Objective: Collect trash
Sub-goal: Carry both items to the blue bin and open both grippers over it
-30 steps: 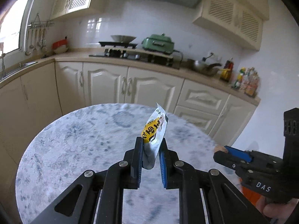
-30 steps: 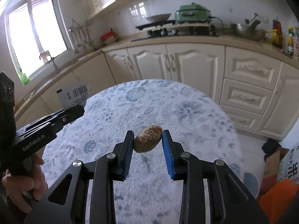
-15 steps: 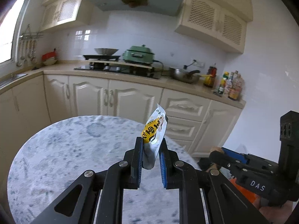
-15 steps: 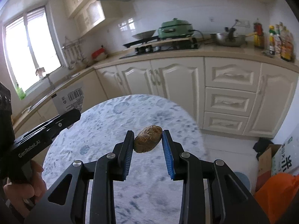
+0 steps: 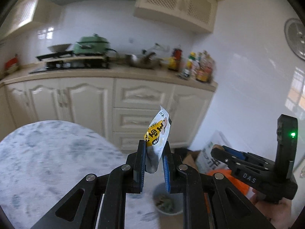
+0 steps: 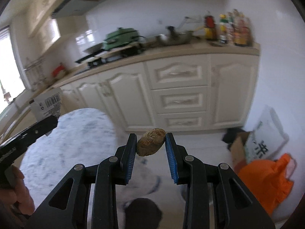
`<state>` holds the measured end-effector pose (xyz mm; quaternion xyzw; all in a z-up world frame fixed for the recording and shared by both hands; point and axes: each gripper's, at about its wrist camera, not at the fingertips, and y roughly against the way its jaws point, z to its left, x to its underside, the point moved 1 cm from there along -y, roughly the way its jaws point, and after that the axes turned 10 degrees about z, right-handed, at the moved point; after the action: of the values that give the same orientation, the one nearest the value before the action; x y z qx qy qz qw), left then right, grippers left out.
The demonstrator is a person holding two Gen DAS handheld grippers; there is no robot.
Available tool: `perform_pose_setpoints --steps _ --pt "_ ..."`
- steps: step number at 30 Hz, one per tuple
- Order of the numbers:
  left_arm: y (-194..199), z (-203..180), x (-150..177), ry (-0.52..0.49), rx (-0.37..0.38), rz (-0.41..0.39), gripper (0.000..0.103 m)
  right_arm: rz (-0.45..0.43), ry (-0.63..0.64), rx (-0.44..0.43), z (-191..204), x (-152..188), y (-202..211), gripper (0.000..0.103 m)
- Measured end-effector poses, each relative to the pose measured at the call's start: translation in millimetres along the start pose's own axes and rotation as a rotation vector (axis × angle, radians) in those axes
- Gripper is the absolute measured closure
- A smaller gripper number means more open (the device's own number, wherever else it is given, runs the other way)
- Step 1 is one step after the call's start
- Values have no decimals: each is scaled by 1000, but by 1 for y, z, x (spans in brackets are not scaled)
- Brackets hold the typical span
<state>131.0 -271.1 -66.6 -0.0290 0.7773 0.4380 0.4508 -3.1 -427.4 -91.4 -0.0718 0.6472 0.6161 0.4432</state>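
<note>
Motion blur is smearing the bottles (image 5: 198, 67) on the kitchen worktop (image 5: 114, 72); a hand-held gripper is hiding part of the floor bin (image 5: 167, 200).

The wrapper (image 5: 158, 133) looked glossy, printed plastic. The lump (image 6: 151, 142) looked rough and matt. The table (image 5: 47, 152) at nine o'clock looked smooth, marbled.

Left gripper (image 5: 154, 162) fingers clamp wrapper (image 5: 157, 135), held past the table's (image 5: 47, 156) right edge. Bowl (image 5: 167, 202) on floor below, beside that edge. Right gripper (image 6: 151, 153) fingers clamp lump (image 6: 151, 142). Bag (image 6: 266, 179) and box (image 6: 238, 148) on floor, right of table.
</note>
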Motion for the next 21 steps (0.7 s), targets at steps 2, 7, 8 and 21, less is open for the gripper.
perform_pose_setpoints --steps 2,7,8,21 --pt "-24 -13 -8 -19 33 48 90 18 -25 26 -20 2 -8 72" --pt "-98 -41 -23 -49 85 199 90 81 -95 54 -66 7 -38 72" --pt "-112 -46 -24 -57 90 230 90 95 -111 53 -74 9 -45 72" --pt "-259 -83 -65 -101 105 533 67 232 -277 29 -163 26 -117 69"
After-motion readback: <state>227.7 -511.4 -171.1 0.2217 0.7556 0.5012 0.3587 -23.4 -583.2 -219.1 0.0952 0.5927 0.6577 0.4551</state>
